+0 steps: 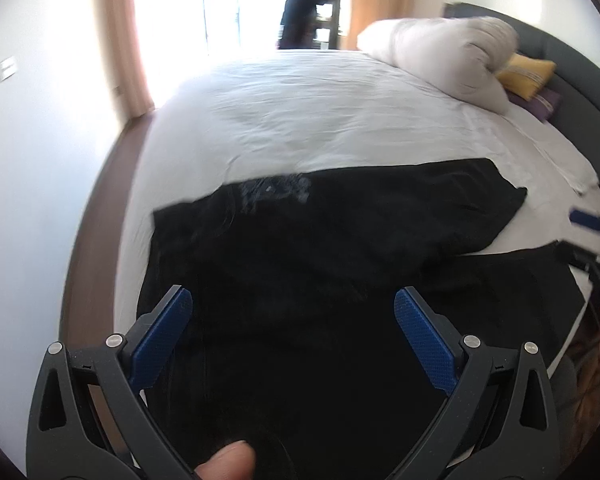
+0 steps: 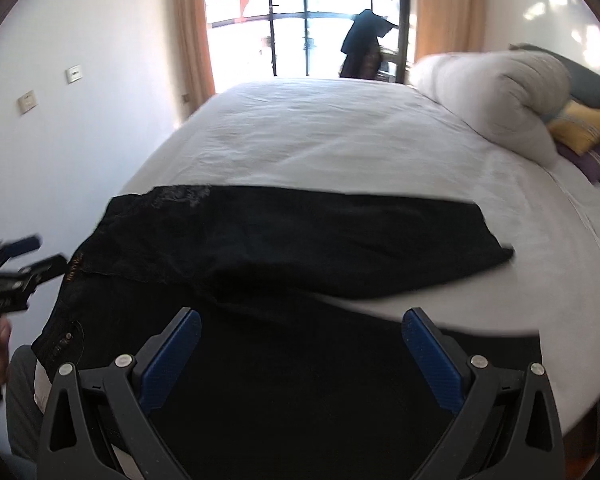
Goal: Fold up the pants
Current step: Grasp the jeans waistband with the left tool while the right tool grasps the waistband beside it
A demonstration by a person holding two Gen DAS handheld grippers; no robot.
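Note:
Black pants (image 1: 320, 240) lie spread on the near part of a white bed (image 1: 320, 112); one leg runs to the right and the near part hangs toward me. They also show in the right wrist view (image 2: 300, 240), with the waistband at the left. My left gripper (image 1: 293, 300) is open and empty just above the near fabric. My right gripper (image 2: 302, 322) is open and empty above the near leg. Each gripper shows at the edge of the other's view: the right (image 1: 588, 240) and the left (image 2: 16, 264).
A rolled white duvet (image 1: 452, 52) and yellow (image 1: 528, 74) and purple pillows lie at the bed's head on the right. A white wall (image 1: 40, 140) and strip of wooden floor run along the left. A window with curtains (image 2: 308, 20) stands behind.

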